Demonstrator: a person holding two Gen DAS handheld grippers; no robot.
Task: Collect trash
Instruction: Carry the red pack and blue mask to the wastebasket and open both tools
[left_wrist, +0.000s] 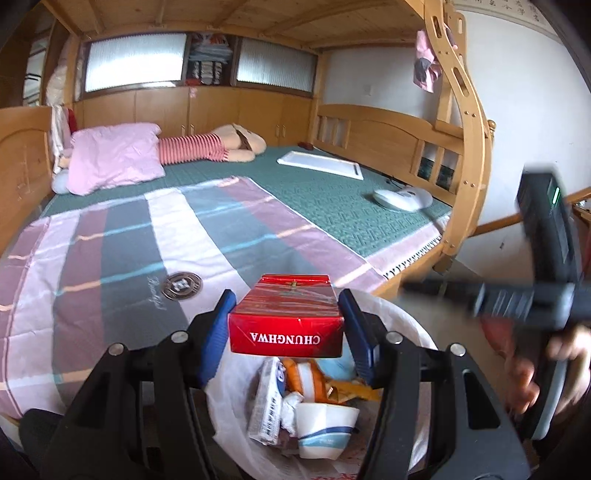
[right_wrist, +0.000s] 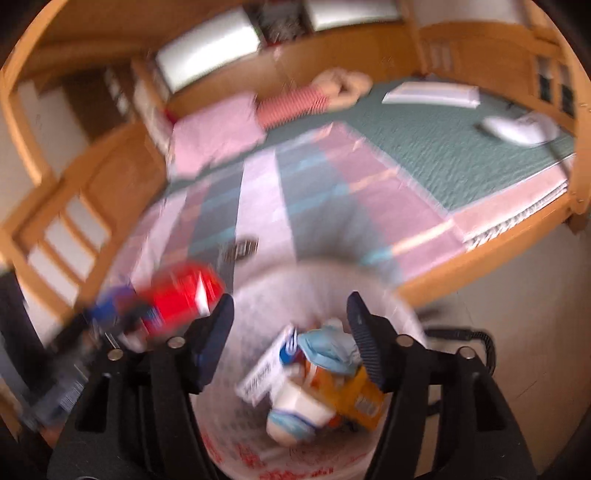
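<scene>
A red Chunghwa cigarette pack (left_wrist: 284, 321) sits clamped between the blue fingers of my left gripper (left_wrist: 287, 299), which is shut on it above a trash bin lined with a white bag (left_wrist: 406, 317). Inside the bin lie a paper cup (left_wrist: 325, 428), a white box (left_wrist: 267, 402) and an orange wrapper (left_wrist: 321, 384). My right gripper (right_wrist: 291, 297) hangs open over the same bin (right_wrist: 236, 424) with nothing between its pads; a crumpled blue mask (right_wrist: 328, 347) lies on the trash below. The red pack (right_wrist: 177, 299) shows blurred at the left of the right wrist view.
The bin stands against a bed with a striped cover (left_wrist: 147, 240) and a green mat (left_wrist: 332, 206). A pink pillow (left_wrist: 114, 158), a white board (left_wrist: 321, 164) and a white device (left_wrist: 402, 197) lie on the bed. A wooden bunk ladder (left_wrist: 469, 147) rises at the right.
</scene>
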